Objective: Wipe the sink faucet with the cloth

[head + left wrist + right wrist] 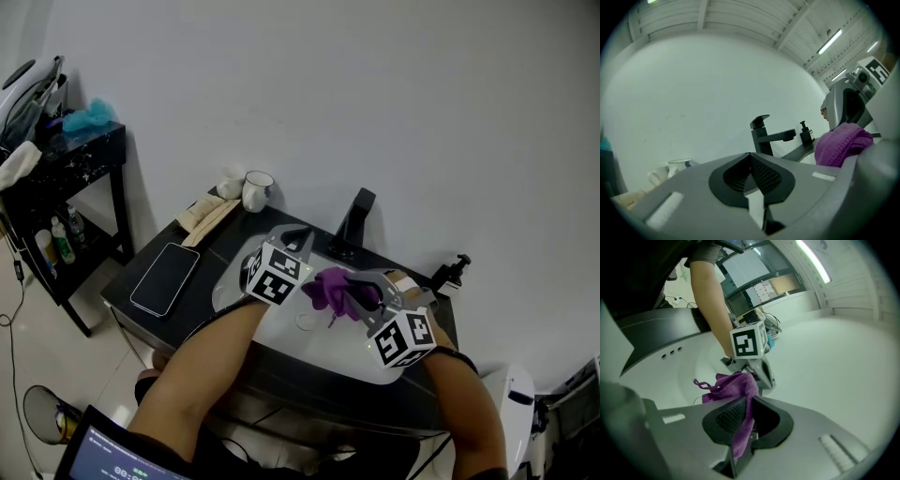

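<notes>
The right gripper has its two jaws pinched on the one purple cloth. A strip of it runs down between the pads and the bunched rest stands out past the tips. The left gripper has its jaws pressed together with nothing between them.

In the head view the right gripper holds the cloth in front of the single black faucet, near it but not touching it, over the white sink. The left gripper sits just left of the faucet, its tips close to the faucet base. The two grippers are close together, with the cloth between them.

Farther out, one black pump bottle stands to the right of the faucet near the counter's back edge. To the left of the faucet, against the wall, stand two white cups: a mug and a smaller cup just beside it. One phone lies flat well to the left of the faucet, near the front edge of the dark counter. Room stays open above the basin, while the wall closes in right behind the faucet.
</notes>
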`<state>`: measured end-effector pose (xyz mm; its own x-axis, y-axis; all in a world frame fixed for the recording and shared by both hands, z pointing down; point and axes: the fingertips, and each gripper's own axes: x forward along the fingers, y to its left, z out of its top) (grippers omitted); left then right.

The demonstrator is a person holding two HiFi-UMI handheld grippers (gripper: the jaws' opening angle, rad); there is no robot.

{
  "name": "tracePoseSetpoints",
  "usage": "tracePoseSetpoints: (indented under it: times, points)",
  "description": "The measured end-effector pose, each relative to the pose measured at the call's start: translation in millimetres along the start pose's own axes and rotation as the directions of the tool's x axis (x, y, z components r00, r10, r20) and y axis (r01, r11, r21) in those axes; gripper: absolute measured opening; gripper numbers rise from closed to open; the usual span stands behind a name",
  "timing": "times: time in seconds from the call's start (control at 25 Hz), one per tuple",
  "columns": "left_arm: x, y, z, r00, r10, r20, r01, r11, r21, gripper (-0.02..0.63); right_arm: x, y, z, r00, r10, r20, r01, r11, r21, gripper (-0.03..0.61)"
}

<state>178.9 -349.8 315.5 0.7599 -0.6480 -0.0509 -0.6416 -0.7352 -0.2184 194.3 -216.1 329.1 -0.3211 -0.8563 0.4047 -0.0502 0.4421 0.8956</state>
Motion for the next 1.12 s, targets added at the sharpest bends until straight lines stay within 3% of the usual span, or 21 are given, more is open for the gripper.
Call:
tracePoseSetpoints:
  times: [0.2,0.48,0.92,1.12]
  points:
    - [0,1,0,1.000,0.000,0.003,0.000,1.000,0.000,0.018,19,2,-31,0.998,-0.053,-0.038,0.056,0.995,0.079,0.040]
    - [5,2,3,1.000,-0.004,0.013,0.004,1.000,-0.003,0.018,56,-29,-86,0.973,-0.190,-0.132,0.217,0.947,0.236,0.040]
    - [22,1,6,0.999,-0.031,0.039,0.031,1.000,-0.006,0.018,87,-66,-121,0.924,-0.324,-0.202,0.375,0.872,0.314,0.041]
    - [25,3,6,0.998,-0.034,0.051,0.036,0.999,-0.028,0.017,94,-72,-129,0.920,-0.332,-0.207,0.385,0.863,0.326,0.041]
